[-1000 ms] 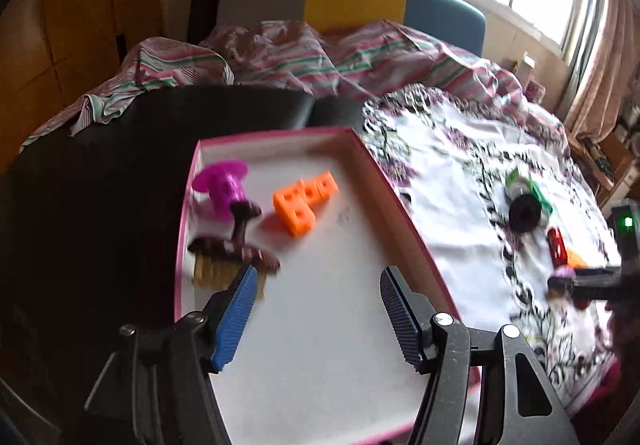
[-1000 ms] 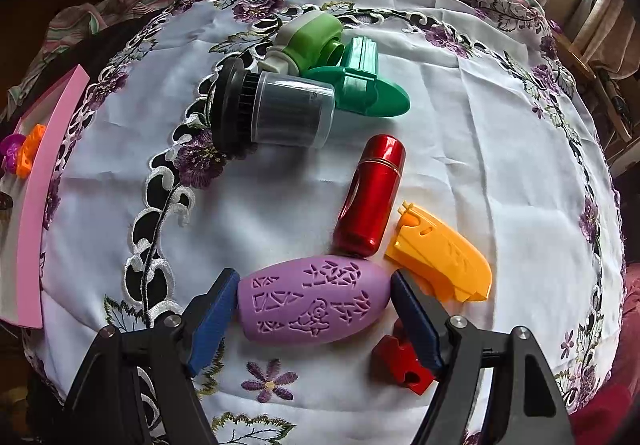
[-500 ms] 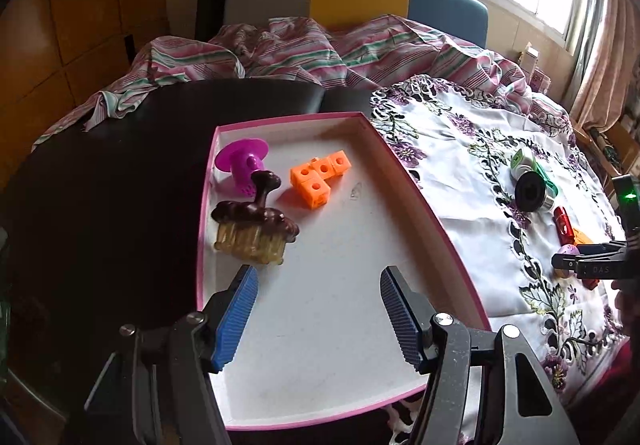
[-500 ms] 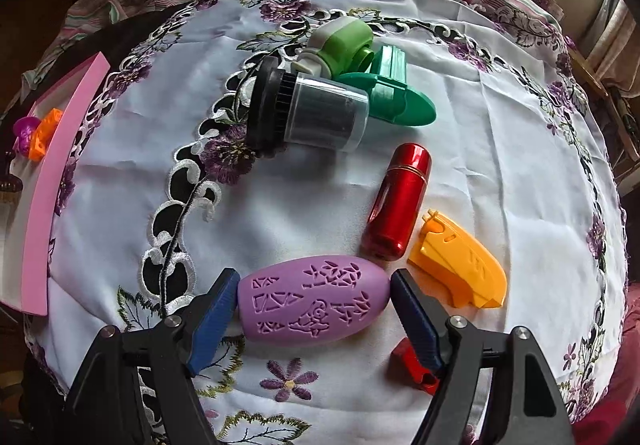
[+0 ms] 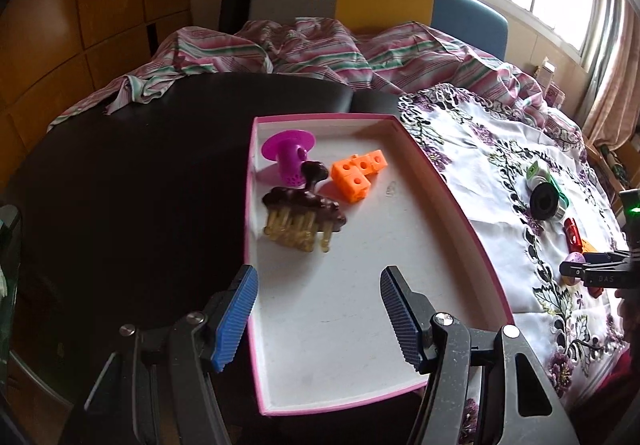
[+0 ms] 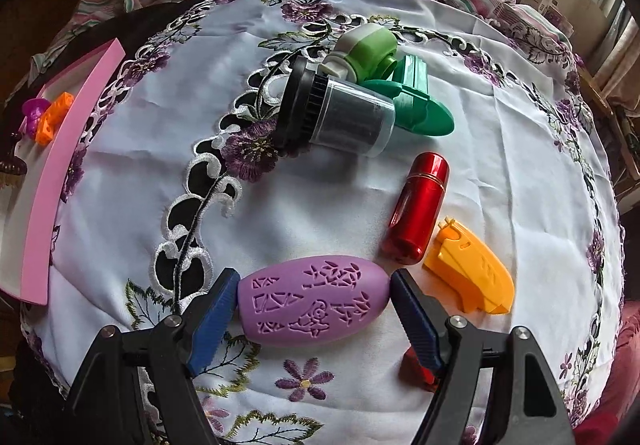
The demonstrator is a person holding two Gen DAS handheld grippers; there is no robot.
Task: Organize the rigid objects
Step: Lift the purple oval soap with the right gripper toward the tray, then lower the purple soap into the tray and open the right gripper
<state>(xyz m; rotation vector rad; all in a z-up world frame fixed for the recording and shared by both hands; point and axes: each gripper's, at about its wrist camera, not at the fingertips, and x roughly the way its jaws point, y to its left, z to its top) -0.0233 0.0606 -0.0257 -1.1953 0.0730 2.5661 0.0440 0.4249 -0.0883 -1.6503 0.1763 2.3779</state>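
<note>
My right gripper (image 6: 315, 283) is shut on a lilac egg-shaped piece (image 6: 312, 303) with cut-out patterns, one pad on each end, just over the embroidered white cloth (image 6: 160, 165). The left wrist view catches this gripper (image 5: 592, 273) at the far right. My left gripper (image 5: 318, 309) stands open and empty above the near half of the pink-rimmed white tray (image 5: 360, 253). At the tray's far end lie a magenta strainer (image 5: 288, 153), joined orange cubes (image 5: 356, 173) and a brown comb-like piece (image 5: 300, 213).
On the cloth lie a black-lidded clear jar (image 6: 340, 117), a light green piece (image 6: 372, 53), a dark green piece (image 6: 416, 105), a red cylinder (image 6: 418, 213), an orange piece (image 6: 472, 273) and a small red piece (image 6: 416, 365). Striped bedding (image 5: 312, 45) is behind.
The left gripper has drawn back, so more of the tray shows and it sits further right in the view. The right gripper has turned slightly, still gripping the lilac piece.
</note>
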